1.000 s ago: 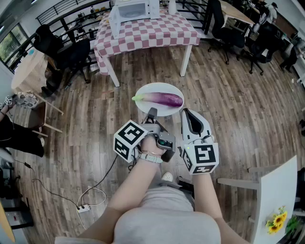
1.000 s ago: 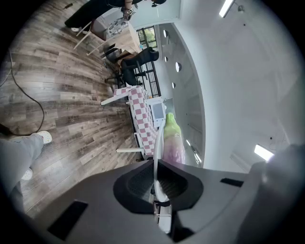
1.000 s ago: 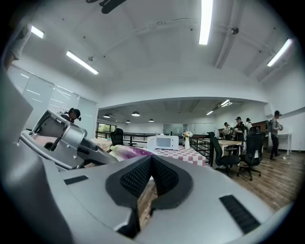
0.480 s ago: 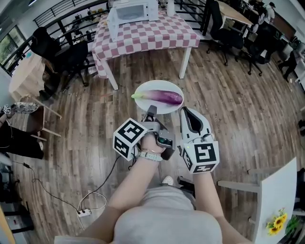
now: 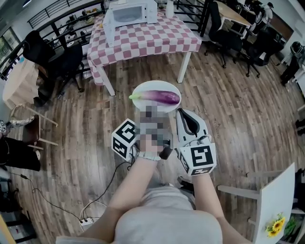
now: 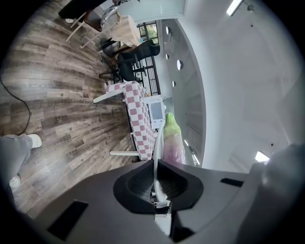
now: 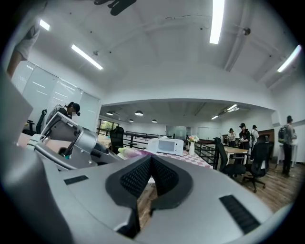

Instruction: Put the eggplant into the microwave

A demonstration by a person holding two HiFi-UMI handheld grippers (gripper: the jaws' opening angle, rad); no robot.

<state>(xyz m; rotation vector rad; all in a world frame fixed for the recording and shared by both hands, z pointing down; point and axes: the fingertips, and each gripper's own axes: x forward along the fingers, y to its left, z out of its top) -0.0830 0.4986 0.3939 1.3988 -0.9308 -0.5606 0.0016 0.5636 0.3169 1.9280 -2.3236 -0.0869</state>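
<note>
A purple eggplant [image 5: 159, 97] with a green stem lies on a white plate [image 5: 143, 89], carried above the wooden floor. My left gripper [image 6: 156, 164] is shut on the plate's near rim; a mosaic patch covers it in the head view. My right gripper [image 5: 182, 112] is shut on the rim to the right of it. The white microwave [image 5: 129, 12] stands closed on the table with the red-checked cloth [image 5: 143, 40], straight ahead and some way off. Past the jaws, the right gripper view also shows the microwave [image 7: 165, 145] and the eggplant [image 7: 133, 152].
Black office chairs [image 5: 228, 28] stand right of the table, and more chairs [image 5: 52, 52] stand to its left. A cable with a power strip [image 5: 88, 220] lies on the floor behind me on the left. People [image 7: 243, 136] stand far off on the right.
The checked table and microwave have drawn closer and shifted left in the head view. Both grippers have kept hold of the plate with the eggplant on it.
</note>
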